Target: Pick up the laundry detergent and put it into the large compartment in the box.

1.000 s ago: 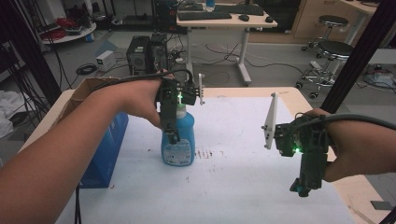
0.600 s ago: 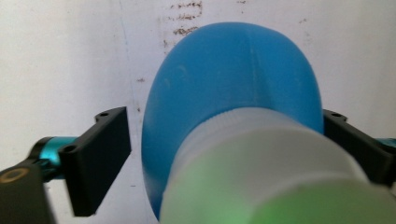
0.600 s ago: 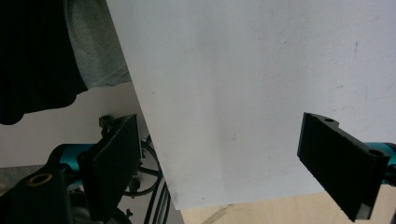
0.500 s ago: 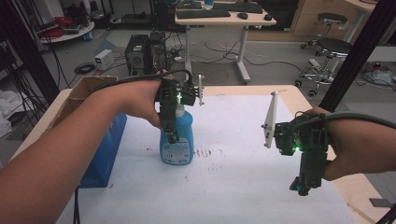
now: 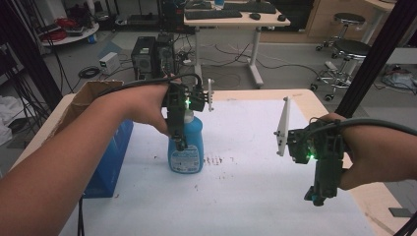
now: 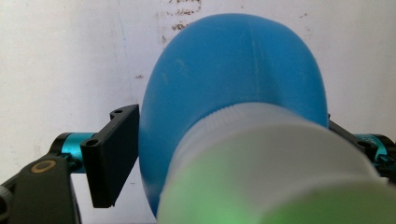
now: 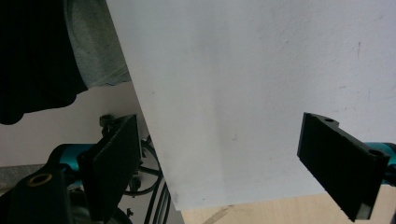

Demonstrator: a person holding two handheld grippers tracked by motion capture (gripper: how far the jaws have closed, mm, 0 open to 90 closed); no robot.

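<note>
1. White paper [image 5: 255, 196] covers the table, bare at the near edge, where the right gripper [image 5: 318, 196] hangs over the near right corner with its jaws spread wide and nothing between them.
2. Farther in, left of centre, a blue bottle [image 5: 187, 147] stands upright on the paper; a few dark smudges [image 5: 216, 160] lie just right of its base.
3. The left gripper [image 5: 179, 142] comes down over the bottle's white cap [image 6: 261, 154]. Its jaws have just been closing on the blue body; the left pad [image 6: 114, 154] sits right at its side.
4. At the left edge a blue box [image 5: 110, 157] stands beside an open cardboard carton [image 5: 83, 98].
</note>
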